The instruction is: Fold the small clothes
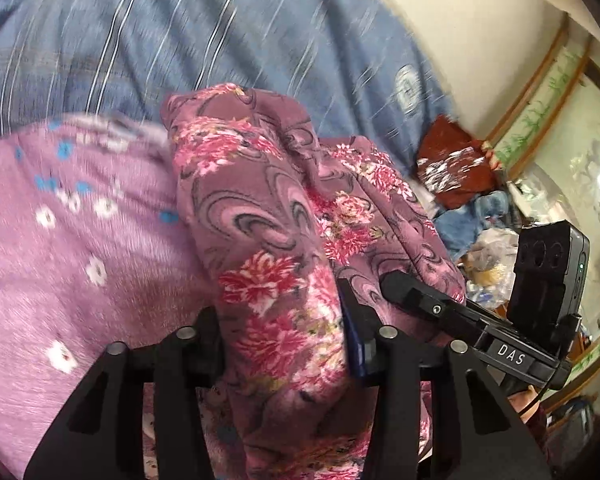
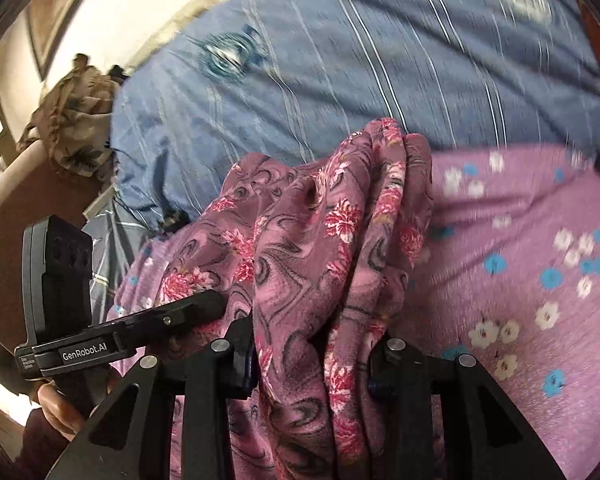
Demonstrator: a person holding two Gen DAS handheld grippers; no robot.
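A mauve garment with red and pink flowers [image 1: 268,216] is bunched up and held above the bed by both grippers. My left gripper [image 1: 284,344] is shut on one bunched end of it. My right gripper [image 2: 314,360] is shut on another thick fold of the same garment [image 2: 332,240]. The right gripper shows at the right of the left wrist view [image 1: 420,300], touching the cloth. The left gripper shows at the left of the right wrist view [image 2: 196,308]. The fingertips are hidden in the cloth.
A lilac cloth with white and blue flowers [image 1: 60,240] lies under the garment, also in the right wrist view [image 2: 520,260]. A blue striped bedsheet [image 1: 220,32] lies beyond. A red cloth [image 1: 452,160] and clutter sit at the bed's far right. Dark clothes [image 2: 76,120] lie at its left edge.
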